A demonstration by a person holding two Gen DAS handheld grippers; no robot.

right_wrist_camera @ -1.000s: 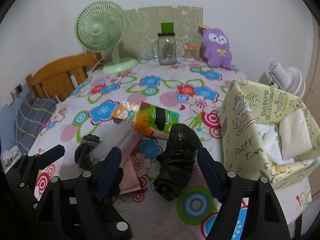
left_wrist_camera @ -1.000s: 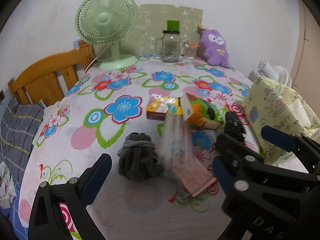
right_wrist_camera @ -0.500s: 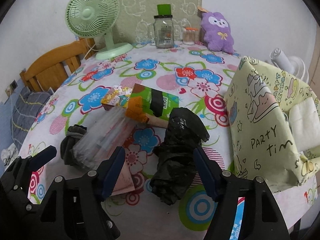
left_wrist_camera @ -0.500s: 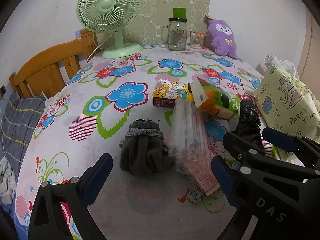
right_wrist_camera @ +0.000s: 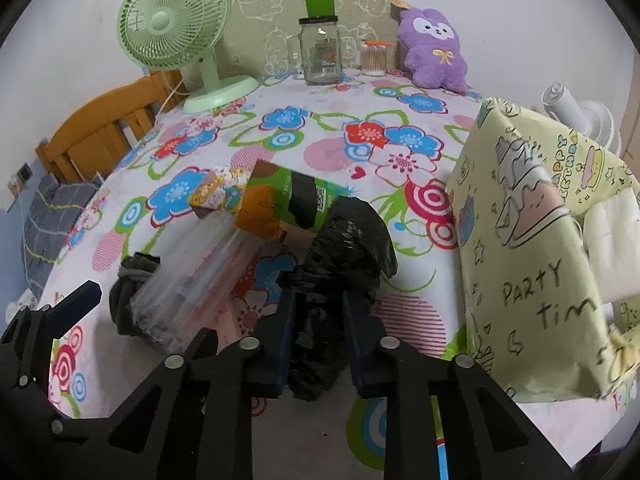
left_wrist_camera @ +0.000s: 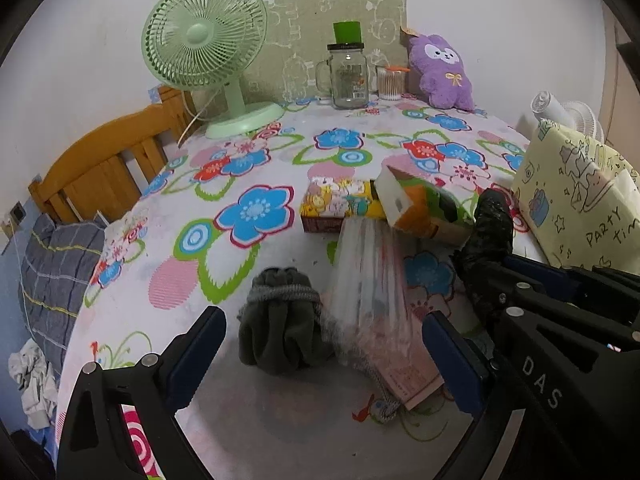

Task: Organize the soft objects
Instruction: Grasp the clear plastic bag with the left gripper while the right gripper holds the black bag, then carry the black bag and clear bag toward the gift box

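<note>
Black plastic bag, crumpled into a soft bundle, lies on the flowered tabletop at about six o'clock from the green-and-orange carton and at nine o'clock from the yellow party gift bag. The grasp step is judged to be in hand: the right gripper has just been closing, and its blue fingers are now drawn narrow with the near end of the bundle pinched between them. A lift clear of the tabletop, then a carry toward the gift bag at three o'clock, is probably called for next. The left gripper is held wide open, nothing gripped; the grey sock bundle and a clear plastic packet lie just ahead of it.
</note>
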